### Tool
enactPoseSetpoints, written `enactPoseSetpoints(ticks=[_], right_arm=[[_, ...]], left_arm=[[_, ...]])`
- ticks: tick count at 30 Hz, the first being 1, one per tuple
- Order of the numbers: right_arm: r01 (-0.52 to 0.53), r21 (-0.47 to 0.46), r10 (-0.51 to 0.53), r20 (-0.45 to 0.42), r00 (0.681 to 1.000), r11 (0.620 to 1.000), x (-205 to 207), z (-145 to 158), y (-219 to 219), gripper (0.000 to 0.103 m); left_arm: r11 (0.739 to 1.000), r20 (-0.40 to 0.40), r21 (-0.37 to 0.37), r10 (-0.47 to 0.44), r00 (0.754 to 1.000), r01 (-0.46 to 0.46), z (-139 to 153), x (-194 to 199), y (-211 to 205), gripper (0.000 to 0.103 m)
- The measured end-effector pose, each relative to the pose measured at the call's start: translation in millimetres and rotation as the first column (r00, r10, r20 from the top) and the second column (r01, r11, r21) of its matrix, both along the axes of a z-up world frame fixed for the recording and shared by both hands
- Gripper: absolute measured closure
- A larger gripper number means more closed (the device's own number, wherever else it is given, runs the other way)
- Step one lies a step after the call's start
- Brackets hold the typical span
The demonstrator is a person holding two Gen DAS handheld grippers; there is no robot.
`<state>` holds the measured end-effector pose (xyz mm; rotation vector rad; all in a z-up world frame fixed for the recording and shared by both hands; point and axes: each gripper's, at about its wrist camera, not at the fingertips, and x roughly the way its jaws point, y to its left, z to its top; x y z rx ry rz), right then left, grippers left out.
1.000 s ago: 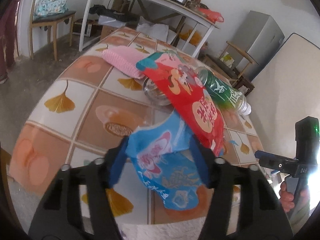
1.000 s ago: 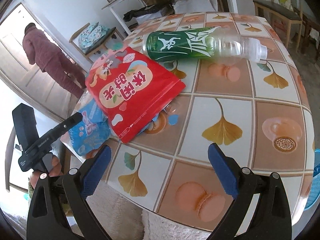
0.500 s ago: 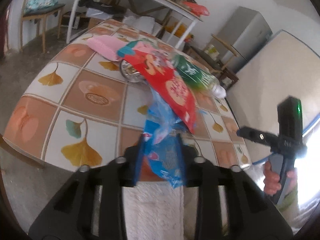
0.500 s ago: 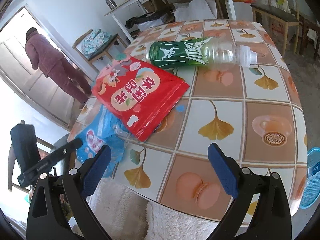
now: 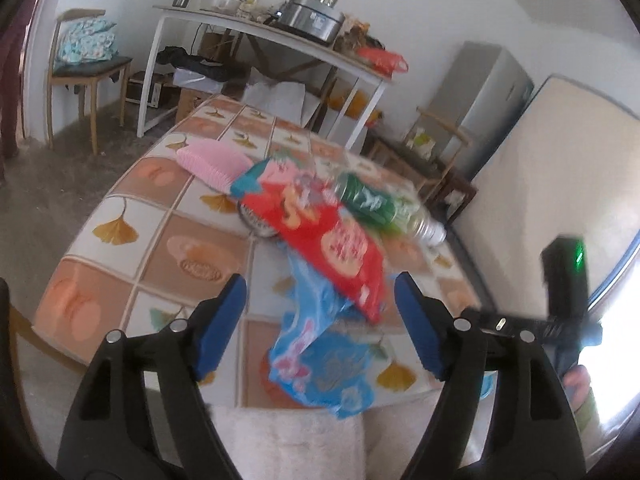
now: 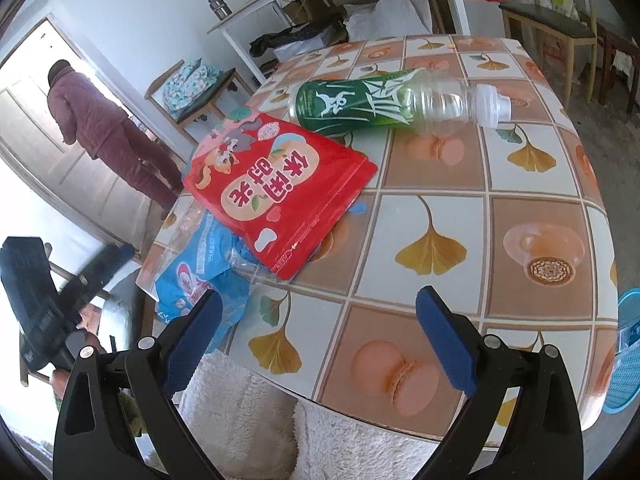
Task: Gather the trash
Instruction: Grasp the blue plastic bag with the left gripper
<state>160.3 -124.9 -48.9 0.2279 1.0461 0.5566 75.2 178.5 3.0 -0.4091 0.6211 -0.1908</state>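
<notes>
Two claws | left gripper (image 5: 320, 320) jaws opening, crumpled blue plastic wrapper (image 5: 320, 364) loose between, draped over tiled table (image 6: 500, 216) near edge | right gripper (image 6: 320, 340) wide open, empty, over bare tiles

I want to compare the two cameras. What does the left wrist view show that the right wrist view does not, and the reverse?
Only the left wrist view: a pink cloth on the table's far side, a metal pot on the white shelf, and a grey cabinet.

Only the right wrist view: a person in purple at the doorway and a blue basket at the right edge.

Both: the tiled table, red snack bag, blue wrapper partly under it at the table's edge, and green bottle. The left claw is opening, pads off the wrapper; the right claw is open.
</notes>
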Motion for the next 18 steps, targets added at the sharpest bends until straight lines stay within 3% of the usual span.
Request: enactPoseSetpoints(ticks=[4,9,12,16,18], right_arm=[[-0.008,-0.006,0.008,0.005,1.000,1.000,-1.4,1.0,0.8,0.009],[-0.005,-0.008,0.005,-0.005,1.000,1.000,0.2,-2.6,0.5,0.009],[-0.002,-0.013,0.002,-0.015,1.000,1.000,1.3,-3.9,0.1,0.009],[-0.003,-0.023,0.002,-0.008,1.000,1.000,0.2,-4.1,1.0,0.009],[0.002,-0.020,-0.002,-0.018,1.000,1.000,1.0,-7.8,0.7,0.009]], left_arm=[[0.999,0.016,0.044,-0.027,1.000,0.026,6.1,10.0,-8.5,0.029],[0.984,-0.031,0.131,-0.116,0.993,0.119,4.7,25.6,-24.5,0.027],[0.965,-0.109,0.158,-0.192,0.975,0.208,-2.6,39.4,-31.9,0.024],[0.931,-0.229,0.266,-0.192,0.954,0.251,-24.7,52.9,-43.5,0.023],[0.923,-0.256,0.271,-0.203,0.945,0.272,-33.7,55.4,-46.4,0.023]])
